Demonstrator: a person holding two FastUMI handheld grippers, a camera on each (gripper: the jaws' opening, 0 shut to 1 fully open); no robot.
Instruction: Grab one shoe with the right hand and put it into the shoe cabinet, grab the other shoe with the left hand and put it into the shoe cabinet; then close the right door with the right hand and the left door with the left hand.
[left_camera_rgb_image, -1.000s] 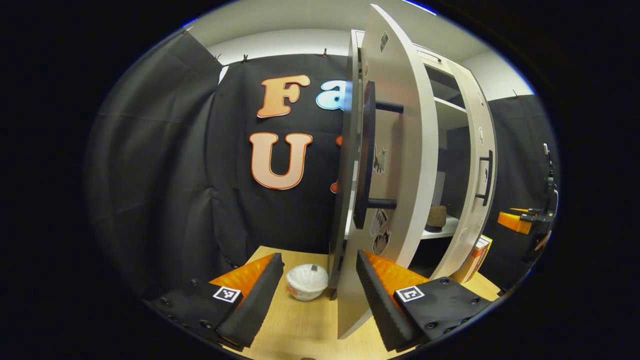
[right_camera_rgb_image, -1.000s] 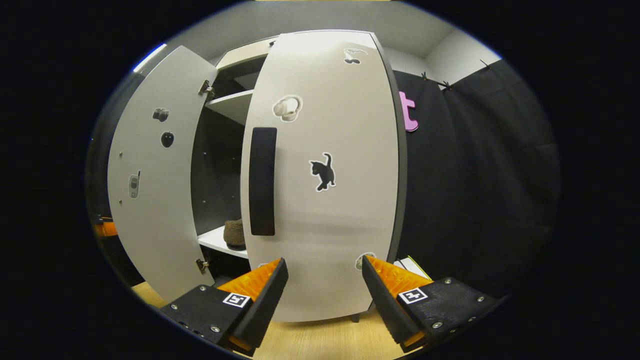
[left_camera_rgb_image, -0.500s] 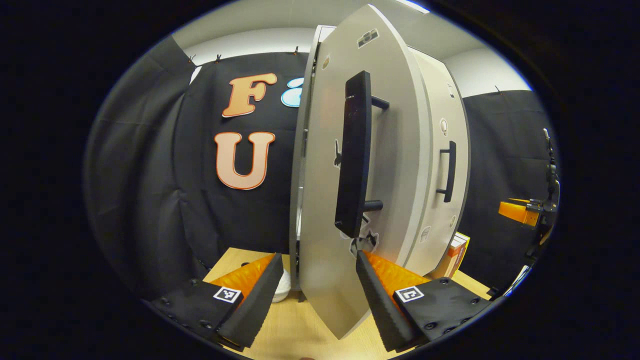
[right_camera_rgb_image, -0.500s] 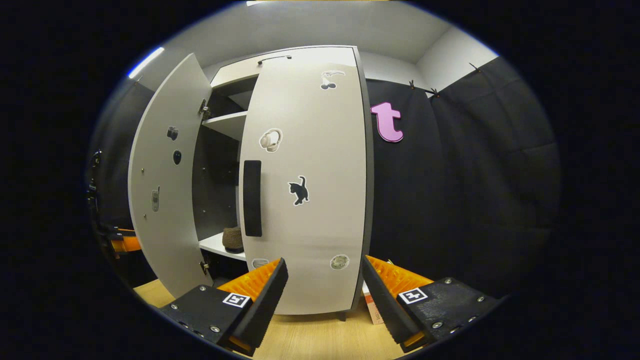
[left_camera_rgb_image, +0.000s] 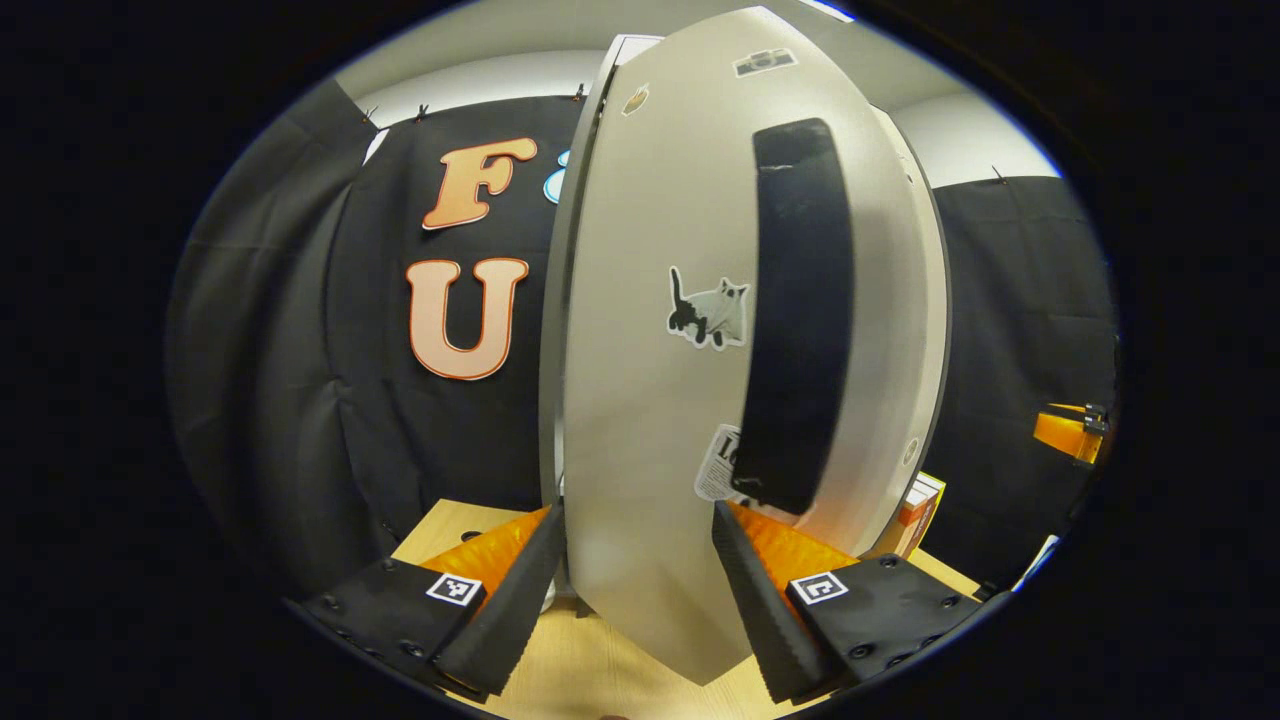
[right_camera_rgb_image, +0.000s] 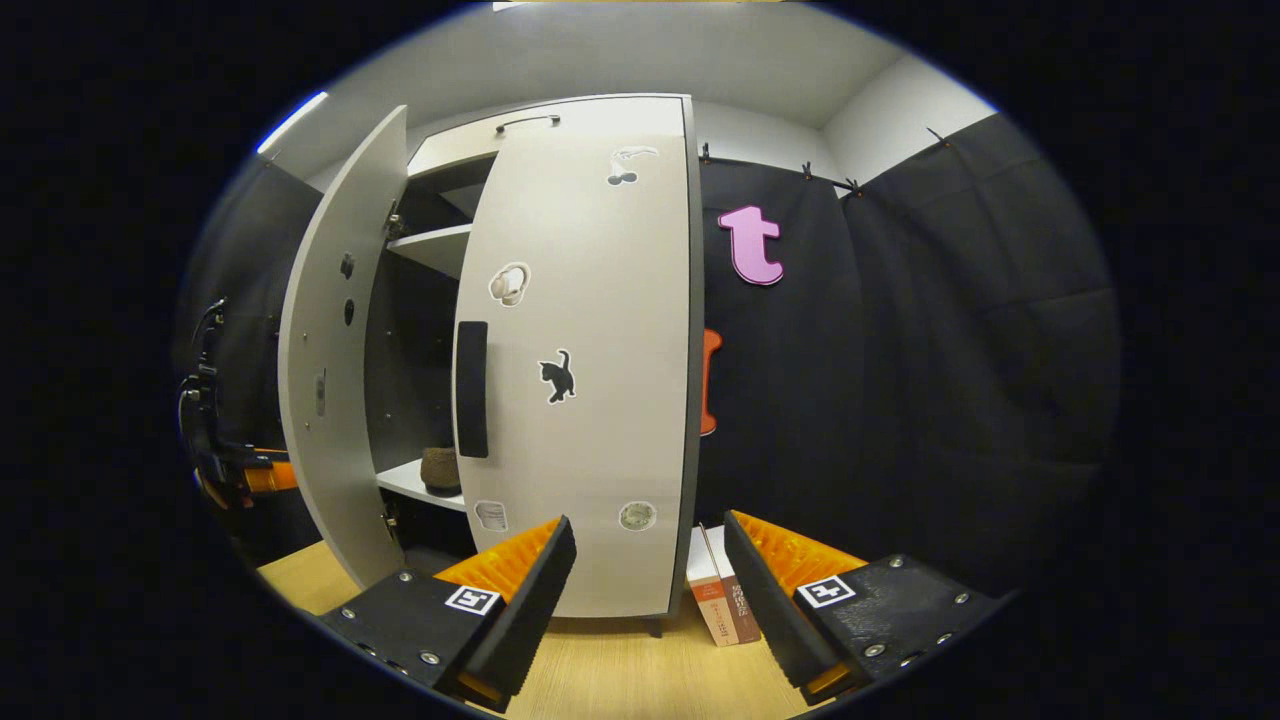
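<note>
In the left gripper view the cabinet's pale left door (left_camera_rgb_image: 650, 420) with its black handle (left_camera_rgb_image: 800, 310) stands very near. My left gripper (left_camera_rgb_image: 635, 590) is open, its fingers either side of the door's lower part. From the right gripper view, the right door (right_camera_rgb_image: 590, 400) looks shut against the cabinet, while the left door (right_camera_rgb_image: 330, 370) hangs partly open. One brown shoe (right_camera_rgb_image: 440, 468) rests on the white shelf in the gap. My right gripper (right_camera_rgb_image: 650, 590) is open and empty, a short way back from the right door. The left gripper (right_camera_rgb_image: 240, 470) appears behind the left door.
The cabinet stands on a wooden table (right_camera_rgb_image: 620, 670). A red and white book (right_camera_rgb_image: 725, 600) leans by the cabinet's right side, also as the book (left_camera_rgb_image: 915, 510) in the left gripper view. The right gripper (left_camera_rgb_image: 1070, 430) shows far right there. Black cloth walls surround the booth.
The left door has swung towards shut, narrowing the gap, with my left gripper following it. My right gripper has drawn back from the right door, which now looks smaller.
</note>
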